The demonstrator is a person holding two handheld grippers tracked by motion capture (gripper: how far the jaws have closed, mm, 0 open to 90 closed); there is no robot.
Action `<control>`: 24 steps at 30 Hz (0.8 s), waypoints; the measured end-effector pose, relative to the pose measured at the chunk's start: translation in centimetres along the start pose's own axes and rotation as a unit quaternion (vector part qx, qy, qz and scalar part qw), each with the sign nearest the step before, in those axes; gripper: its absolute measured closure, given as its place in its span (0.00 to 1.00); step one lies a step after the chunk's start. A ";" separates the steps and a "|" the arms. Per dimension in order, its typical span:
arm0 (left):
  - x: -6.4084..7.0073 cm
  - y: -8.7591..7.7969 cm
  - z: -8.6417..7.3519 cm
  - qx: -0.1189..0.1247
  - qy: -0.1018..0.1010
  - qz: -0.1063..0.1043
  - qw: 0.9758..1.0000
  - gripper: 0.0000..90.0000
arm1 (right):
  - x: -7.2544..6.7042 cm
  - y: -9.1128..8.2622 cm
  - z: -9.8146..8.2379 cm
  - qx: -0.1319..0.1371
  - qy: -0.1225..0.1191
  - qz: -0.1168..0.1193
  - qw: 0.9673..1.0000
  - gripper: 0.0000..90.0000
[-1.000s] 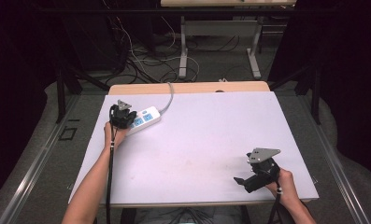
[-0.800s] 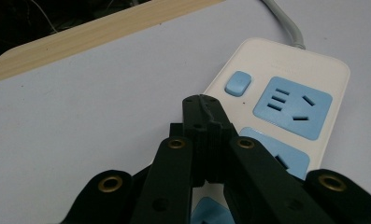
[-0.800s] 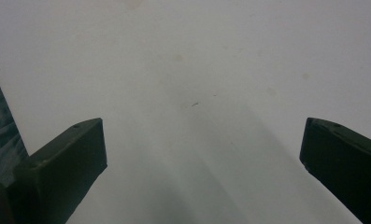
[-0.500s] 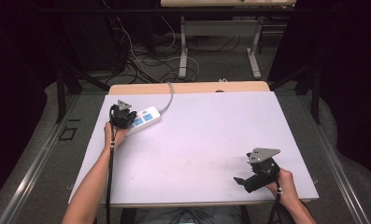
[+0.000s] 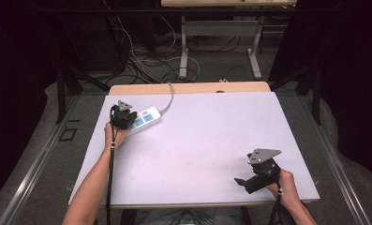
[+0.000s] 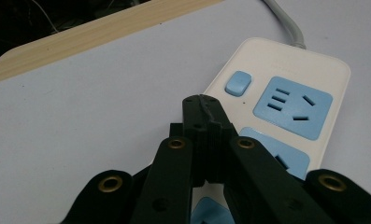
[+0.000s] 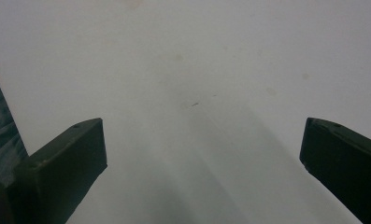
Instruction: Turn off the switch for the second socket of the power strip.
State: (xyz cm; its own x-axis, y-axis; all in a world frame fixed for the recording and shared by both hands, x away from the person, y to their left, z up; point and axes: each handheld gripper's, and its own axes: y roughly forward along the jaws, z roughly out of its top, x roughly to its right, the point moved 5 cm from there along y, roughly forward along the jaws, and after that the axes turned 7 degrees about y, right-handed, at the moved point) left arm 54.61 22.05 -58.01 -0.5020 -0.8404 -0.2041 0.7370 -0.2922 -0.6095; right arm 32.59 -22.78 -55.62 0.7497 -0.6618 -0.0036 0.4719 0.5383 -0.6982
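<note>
strip [image 5: 145, 120] near table's far-left corner | left gripper [image 6: 203, 103] clenched empty, tips over strip beside switch [image 6: 238, 82] | right gripper [image 7: 202, 154] released, near-right edge | risk: tips skid off switch or shove strip leftward (little margin there) | room: table [image 5: 207, 140] middle open

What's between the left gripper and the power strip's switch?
Nothing visible. The left gripper, jaws shut, sits over the power strip, its tip close beside the blue switch, with bare white casing between them. Whether the tip touches the strip can't be told.
</note>
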 end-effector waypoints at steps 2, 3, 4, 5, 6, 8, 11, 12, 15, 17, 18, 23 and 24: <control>0.0 -0.1 0.0 -0.005 0.002 -0.002 1.000 1.00 | 0.0 0.0 0.0 0.000 0.000 0.000 1.000 0.00; 0.0 -0.1 0.0 -0.005 0.002 -0.002 1.000 1.00 | 0.0 0.0 0.0 0.001 -0.002 -0.001 1.000 0.00; 0.0 -0.1 0.0 -0.006 0.002 -0.002 1.000 1.00 | 0.0 0.0 0.0 0.000 0.000 0.000 1.000 0.00; 0.0 0.0 0.0 -0.001 0.002 0.001 1.000 1.00 | 0.0 0.0 0.0 0.001 -0.001 -0.001 1.000 0.00; 0.0 0.0 0.0 -0.001 0.001 0.001 1.000 1.00 | 0.1 0.0 0.0 0.001 -0.003 -0.001 1.000 0.00; 0.0 0.0 0.0 -0.002 0.001 0.001 1.000 1.00 | 0.0 0.0 0.0 0.000 0.000 0.000 1.000 0.00; 0.0 -0.1 0.0 -0.005 0.001 -0.002 1.000 1.00 | 0.0 0.0 0.0 0.001 -0.002 0.000 1.000 0.00; 0.0 -0.1 0.0 -0.005 0.001 -0.002 1.000 1.00 | 0.0 0.0 0.0 0.001 -0.002 0.000 1.000 0.00; 0.0 -0.1 0.0 -0.005 0.001 -0.003 1.000 1.00 | 0.0 0.0 0.0 0.000 0.000 0.000 1.000 0.00; 0.0 0.0 0.0 -0.003 0.001 0.000 1.000 1.00 | 0.0 0.0 0.0 0.000 0.000 0.000 1.000 0.00; 0.0 0.0 0.0 0.000 0.001 0.000 1.000 1.00 | 0.0 0.0 0.0 0.000 0.000 0.000 1.000 0.00; 0.0 0.0 0.0 -0.001 0.001 0.001 1.000 1.00 | 0.0 0.0 0.0 0.000 -0.001 -0.001 1.000 0.00; 0.0 0.0 0.0 -0.002 0.002 0.001 1.000 1.00 | 0.0 0.0 0.0 0.000 -0.001 0.000 1.000 0.00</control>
State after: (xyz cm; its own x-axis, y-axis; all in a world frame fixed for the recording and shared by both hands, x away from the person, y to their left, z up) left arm 54.61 22.01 -57.97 -0.5026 -0.8393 -0.2072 0.7358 -0.2896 -0.6121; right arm 32.58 -22.79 -55.62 0.7508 -0.6605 -0.0018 0.4723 0.5388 -0.6975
